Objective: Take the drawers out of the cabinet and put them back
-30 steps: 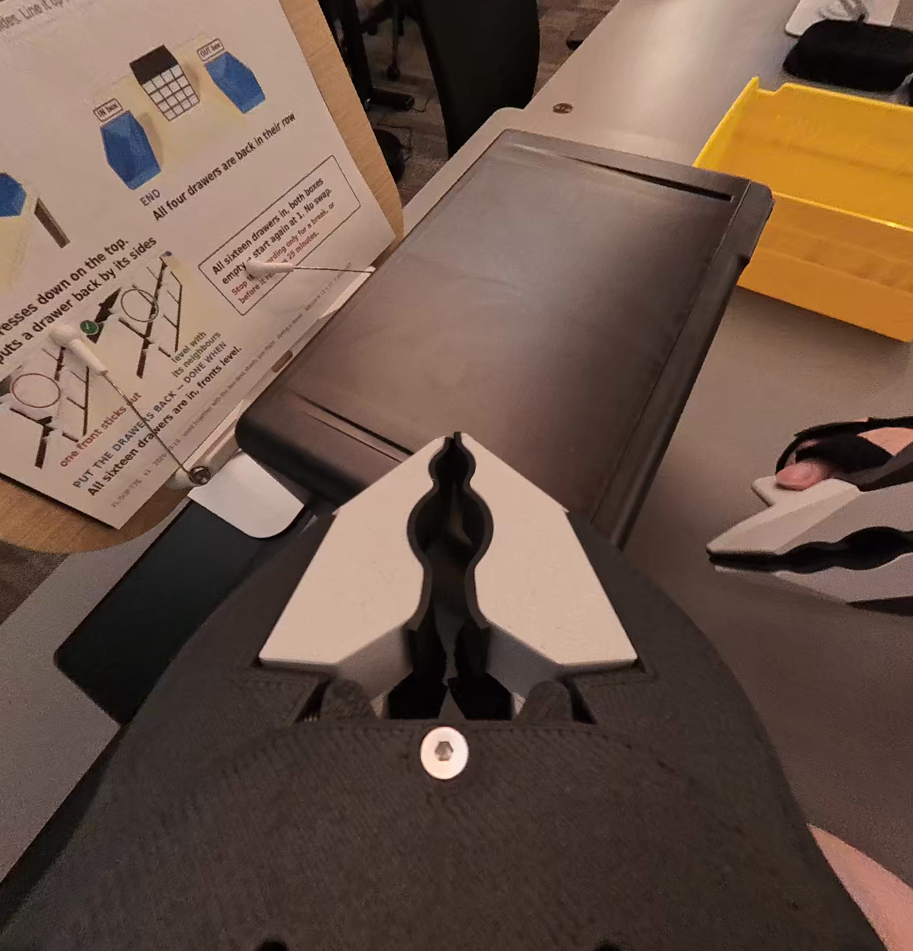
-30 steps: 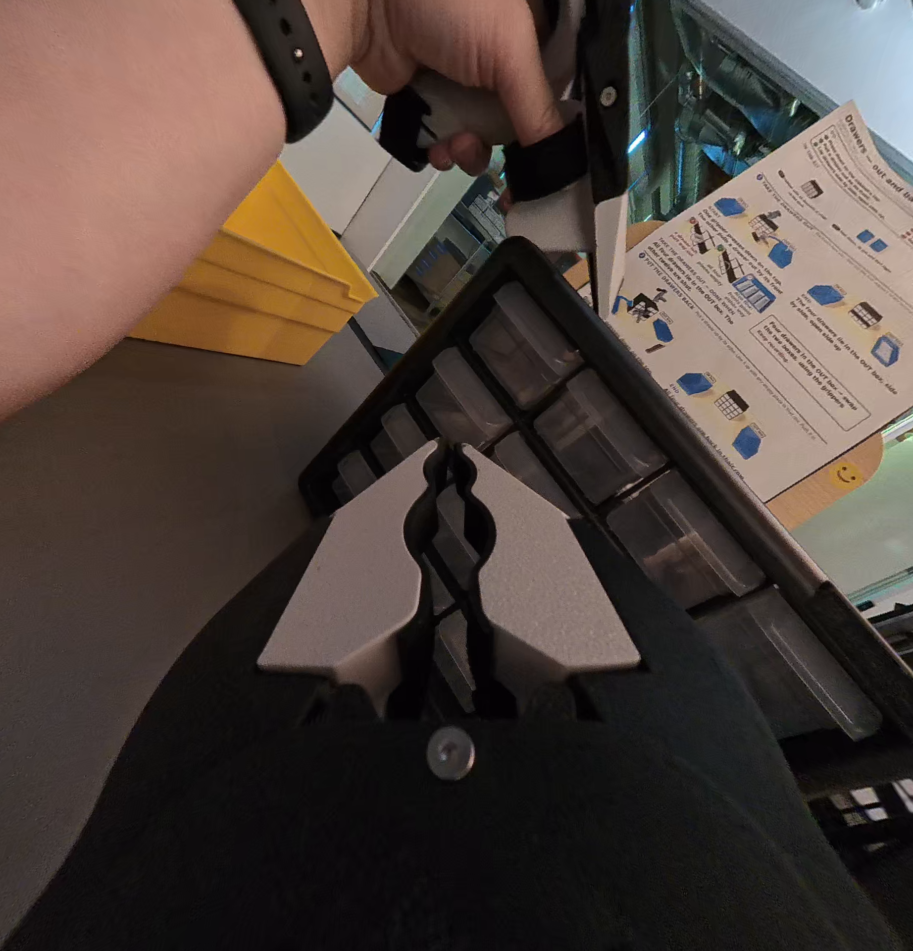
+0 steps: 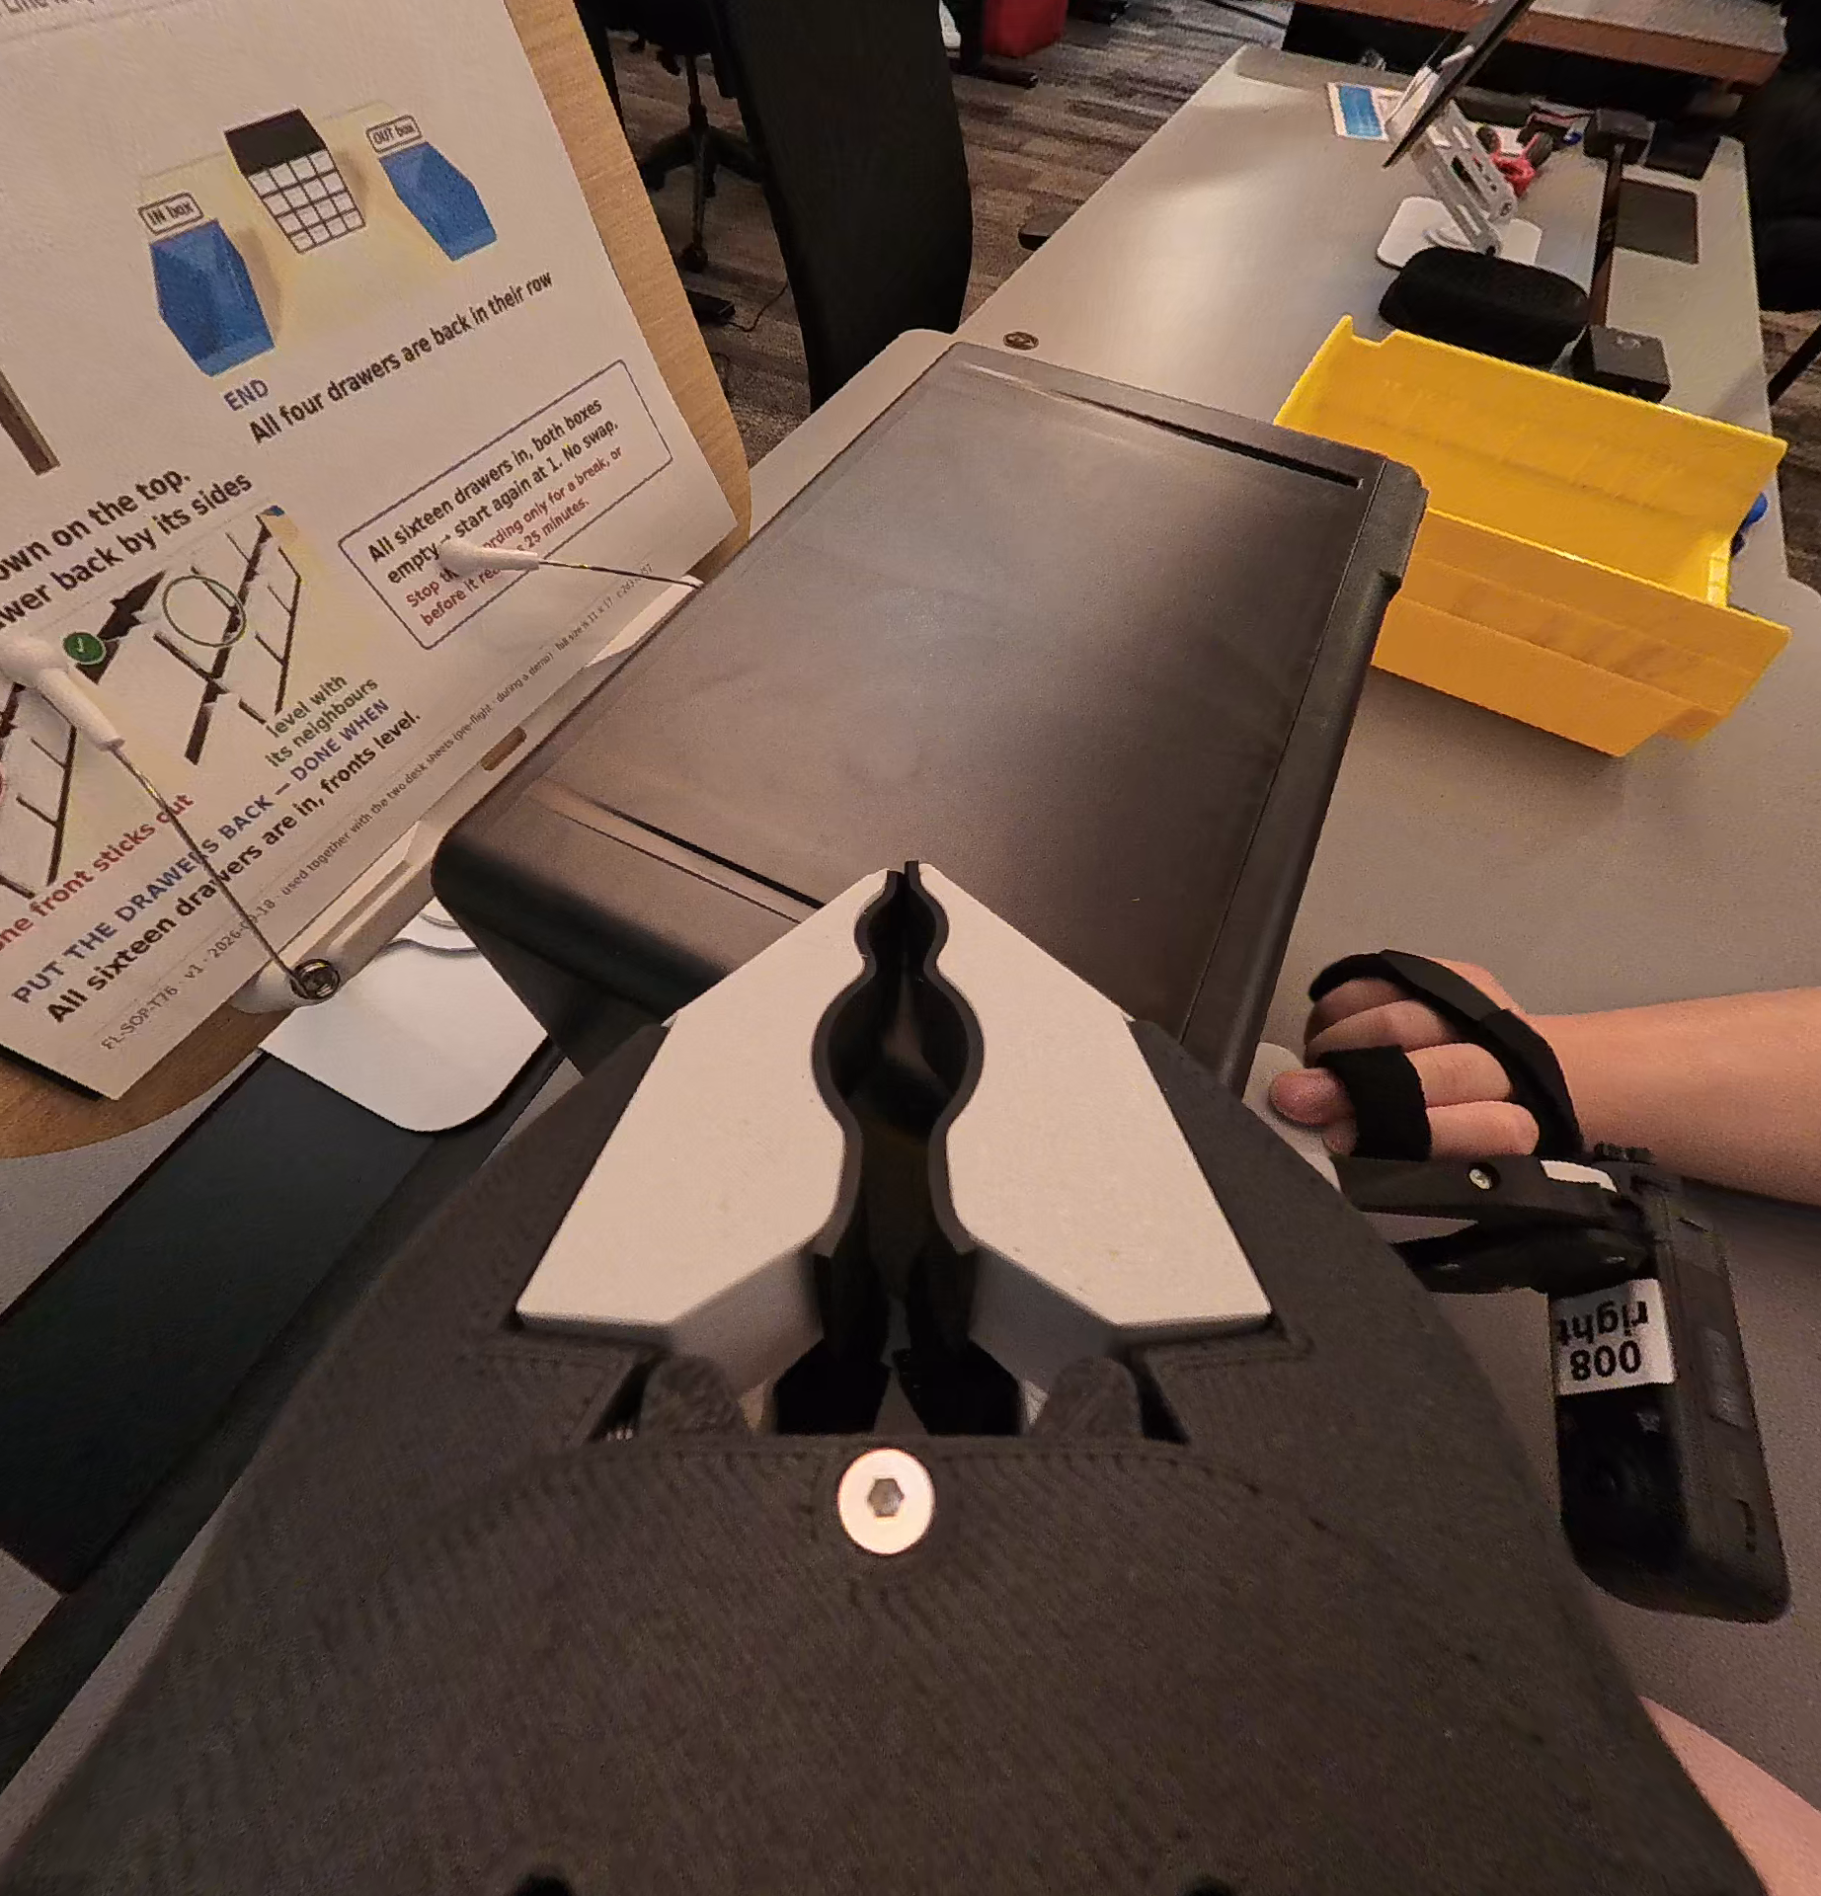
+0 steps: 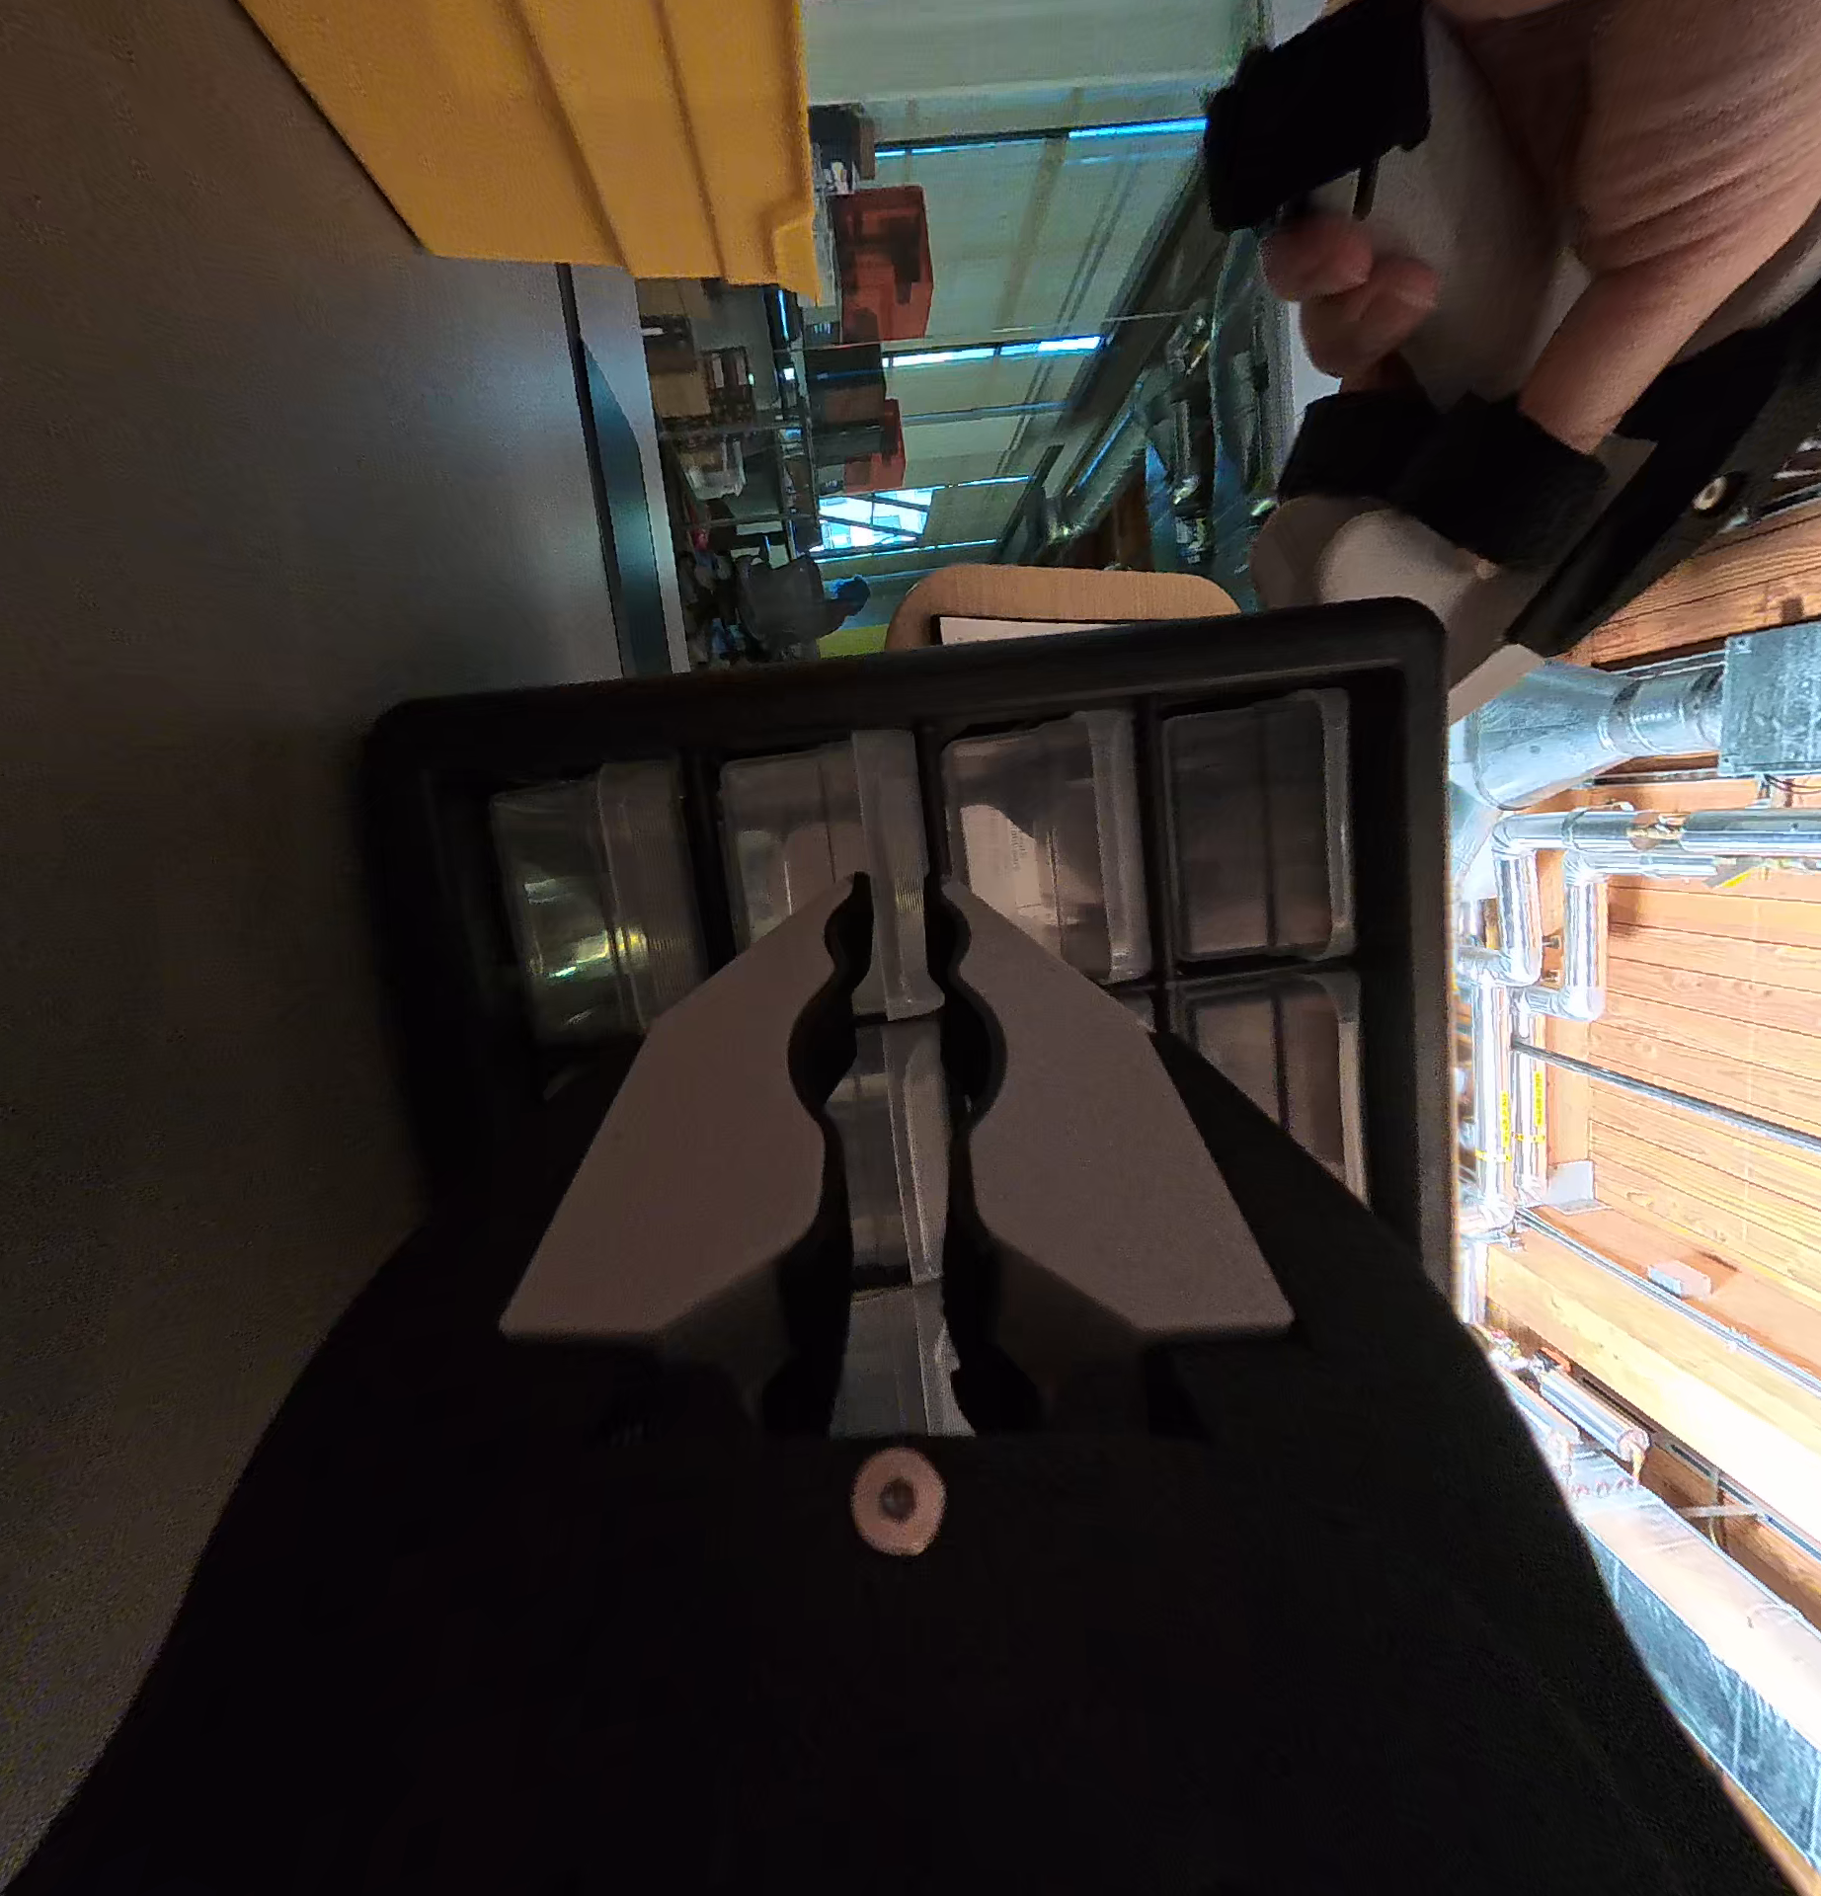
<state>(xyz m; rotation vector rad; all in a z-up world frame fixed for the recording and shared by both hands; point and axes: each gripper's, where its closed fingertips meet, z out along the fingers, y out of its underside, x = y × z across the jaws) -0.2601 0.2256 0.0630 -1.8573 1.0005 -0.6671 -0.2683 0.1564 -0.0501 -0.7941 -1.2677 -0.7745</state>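
A flat grey table (image 3: 1522,872) is being used to carry everything. A big black plastic cabinet (image 3: 988,636) is being held up by it, with clear little drawers (image 4: 1050,831) being kept in its front. Just beside the cabinet, a yellow plastic bin (image 3: 1543,554) is being carried too. Farther back, a black oval pouch (image 3: 1481,298) is being held on the table.

Yellow bin (image 3: 1563,544) beside propped instruction sheet (image 3: 301,462).
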